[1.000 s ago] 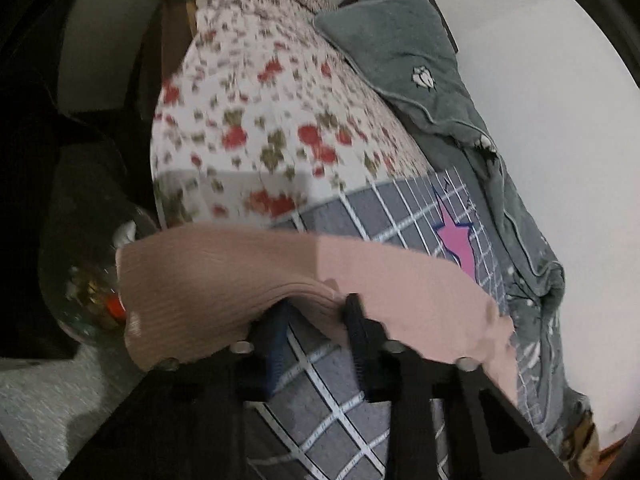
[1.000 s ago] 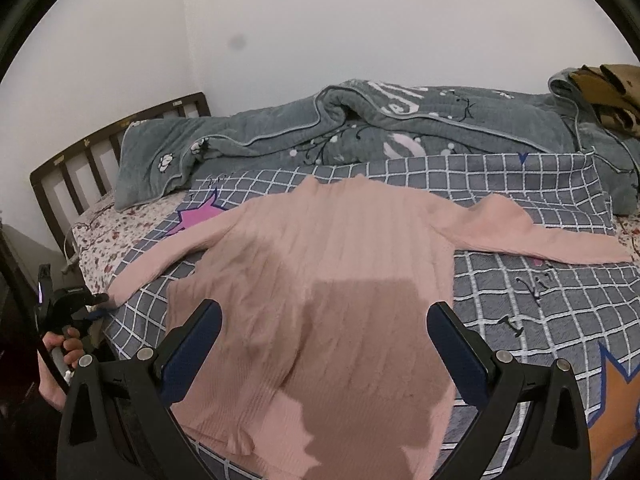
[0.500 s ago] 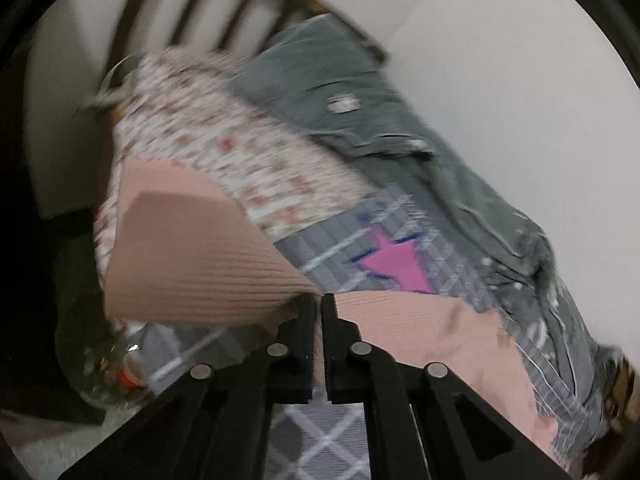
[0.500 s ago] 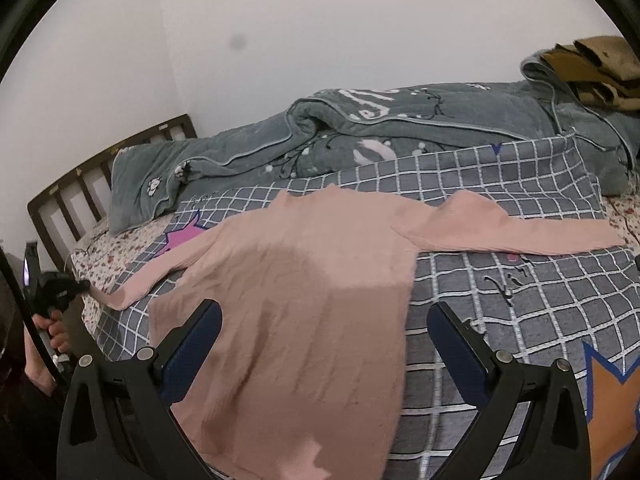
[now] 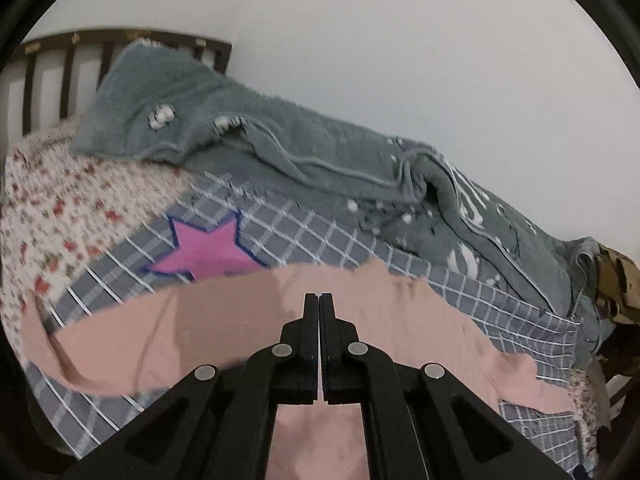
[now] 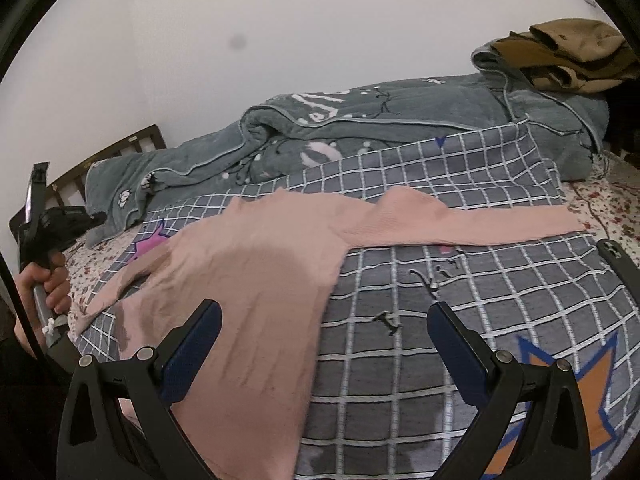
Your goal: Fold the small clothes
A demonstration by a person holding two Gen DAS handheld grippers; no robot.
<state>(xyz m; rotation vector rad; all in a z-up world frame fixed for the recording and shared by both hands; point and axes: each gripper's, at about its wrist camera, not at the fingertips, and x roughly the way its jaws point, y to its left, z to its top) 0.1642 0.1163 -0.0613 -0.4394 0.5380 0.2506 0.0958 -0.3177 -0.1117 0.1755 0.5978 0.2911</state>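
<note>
Left gripper (image 5: 319, 296): your jaws have closed on the pink sweater (image 6: 256, 280) sleeve, now lifted toward 12 o'clock; fold begun; right gripper (image 6: 324, 344) spread, empty.

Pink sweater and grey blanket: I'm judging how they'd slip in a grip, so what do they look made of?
Pink sweater: thin ribbed knit, matte; fine lengthwise ribs show and it drapes limply. Grey blanket: plush fleece, apparently; fuzzy nap, thick rolled folds, piped edge. Exact fibres cannot be told.

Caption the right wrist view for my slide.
Open right tongs hover over a pink sweater spread on a checked bedcover.
</note>
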